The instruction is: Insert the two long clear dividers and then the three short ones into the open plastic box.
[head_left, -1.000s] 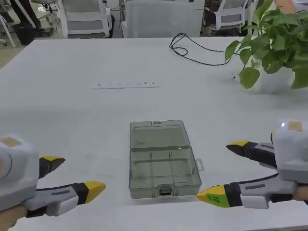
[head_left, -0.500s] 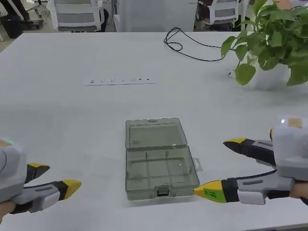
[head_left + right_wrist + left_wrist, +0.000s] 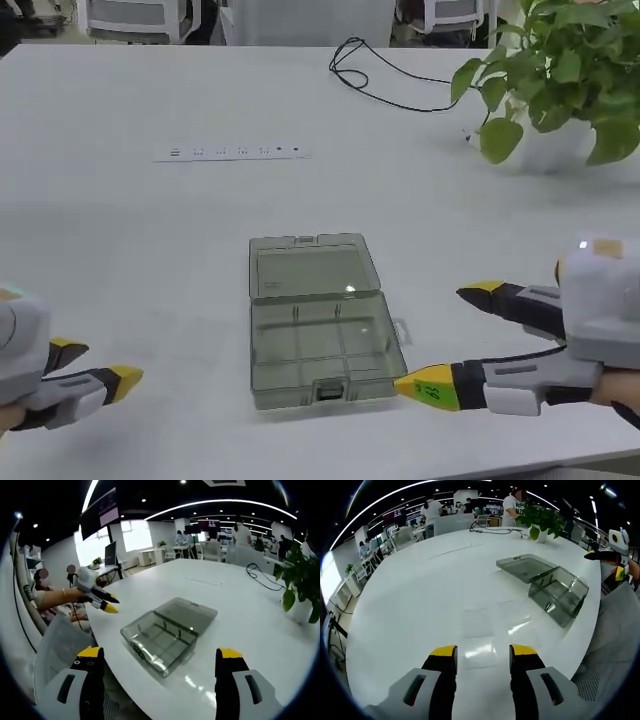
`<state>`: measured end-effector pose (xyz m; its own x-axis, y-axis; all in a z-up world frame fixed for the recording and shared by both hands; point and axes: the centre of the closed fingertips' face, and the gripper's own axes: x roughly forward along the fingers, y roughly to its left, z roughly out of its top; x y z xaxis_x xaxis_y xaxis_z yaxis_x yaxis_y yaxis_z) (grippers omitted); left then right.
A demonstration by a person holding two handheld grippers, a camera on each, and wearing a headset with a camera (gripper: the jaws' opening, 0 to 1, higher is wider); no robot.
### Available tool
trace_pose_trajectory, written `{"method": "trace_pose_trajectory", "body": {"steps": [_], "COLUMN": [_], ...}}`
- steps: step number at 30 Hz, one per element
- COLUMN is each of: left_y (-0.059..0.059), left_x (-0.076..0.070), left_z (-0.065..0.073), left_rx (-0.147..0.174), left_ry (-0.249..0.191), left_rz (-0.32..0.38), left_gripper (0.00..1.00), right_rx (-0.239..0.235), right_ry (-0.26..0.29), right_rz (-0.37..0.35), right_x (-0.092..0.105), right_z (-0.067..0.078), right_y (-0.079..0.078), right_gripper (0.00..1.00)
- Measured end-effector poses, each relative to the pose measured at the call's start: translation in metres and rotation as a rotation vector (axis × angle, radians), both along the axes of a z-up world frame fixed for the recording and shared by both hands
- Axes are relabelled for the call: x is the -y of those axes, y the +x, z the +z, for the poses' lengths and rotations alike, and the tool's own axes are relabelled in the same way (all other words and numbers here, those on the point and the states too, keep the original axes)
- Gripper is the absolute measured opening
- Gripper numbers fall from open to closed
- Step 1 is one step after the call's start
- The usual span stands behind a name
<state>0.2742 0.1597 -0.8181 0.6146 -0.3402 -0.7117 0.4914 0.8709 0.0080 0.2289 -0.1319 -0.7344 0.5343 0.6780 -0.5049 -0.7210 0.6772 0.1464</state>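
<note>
Left gripper (image 3: 100, 362) has pulled leftward from the smoky clear open plastic box (image 3: 300, 345), jaws released; right gripper (image 3: 448, 337) released too. Flat clear plastic dividers (image 3: 480, 652) lie near-left of the box. First pickup: I'd pinch a long one.

Left hand-held gripper (image 3: 97, 363): I hold it low at my left side, jaws parted by a modest gap with nothing between them, yellow tips aimed toward my right.
Right hand-held gripper (image 3: 452, 338): I hold it at my right side, jaws spread wide and empty, tips aimed toward my left.
Left hand (image 3: 70, 594): closed round the gripper's white body.
Spacing: both well apart.
</note>
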Motion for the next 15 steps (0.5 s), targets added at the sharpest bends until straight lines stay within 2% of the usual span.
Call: {"method": "trace_pose_trajectory", "body": {"steps": [7,12,15], "left_y": [0.004,0.008,0.007], "left_x": [0.000,-0.001,-0.003], "left_z": [-0.015,-0.020,-0.024], "left_rx": [-0.036,-0.050,-0.063], "left_ry": [0.003,0.008,0.031], "left_rz": [0.000,-0.002,-0.010], "left_gripper": [0.39,0.37,0.36], "right_rx": [-0.004,-0.009,-0.014], "right_ry": [0.001,-0.002,-0.004], "right_rz": [-0.008,-0.013,-0.017], "right_x": [0.000,0.001,0.002], "right_z": [0.000,-0.001,-0.002], "right_y": [0.004,0.005,0.005], "right_gripper": [0.92,0.92,0.91]}}
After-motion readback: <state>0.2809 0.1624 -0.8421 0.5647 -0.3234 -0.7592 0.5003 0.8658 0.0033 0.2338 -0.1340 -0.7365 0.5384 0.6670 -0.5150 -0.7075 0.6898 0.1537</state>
